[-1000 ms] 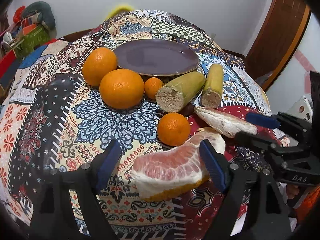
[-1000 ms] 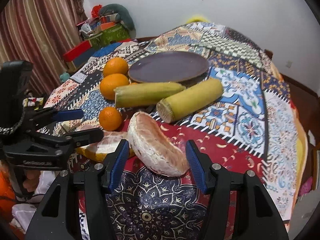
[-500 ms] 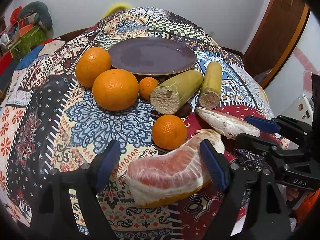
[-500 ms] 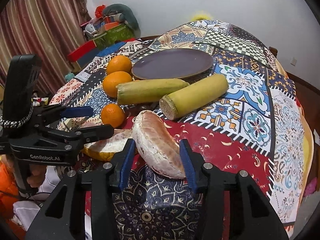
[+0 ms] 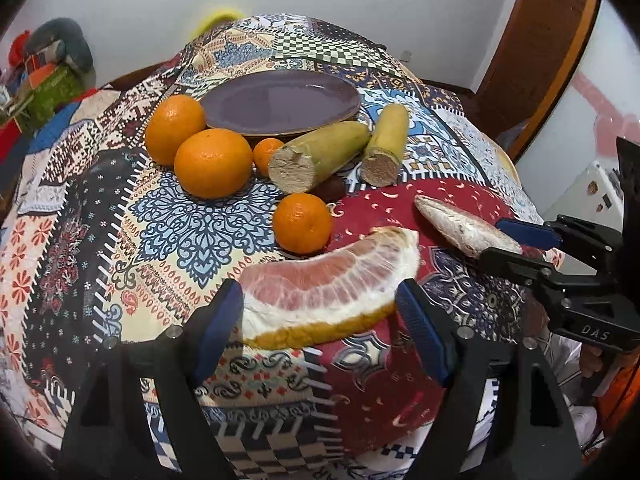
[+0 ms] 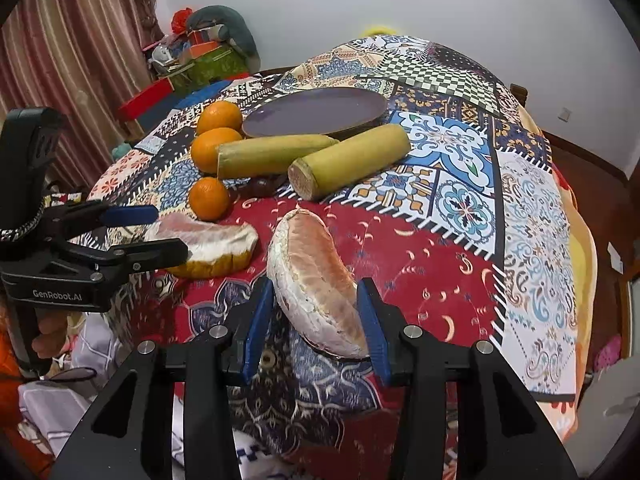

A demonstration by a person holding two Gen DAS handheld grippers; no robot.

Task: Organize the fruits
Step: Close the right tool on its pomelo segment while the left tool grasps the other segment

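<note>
My left gripper is shut on a pink pomelo wedge with yellow rind and holds it just above the cloth; the wedge also shows in the right wrist view. My right gripper is shut on a peeled pomelo segment, also seen in the left wrist view. A purple plate lies bare at the back. Two big oranges, two small tangerines and two sugarcane pieces lie in front of it.
The table wears a patterned patchwork cloth that drops off at the near edge. A dark small fruit sits between the sugarcane and the near tangerine. Boxes and clutter stand beyond the table's far left. A wooden door is at right.
Both grippers have closed onto their pomelo pieces. The left wedge has come off the cloth and shifted toward me, away from the near tangerine. The right jaws narrowed onto the segment.
</note>
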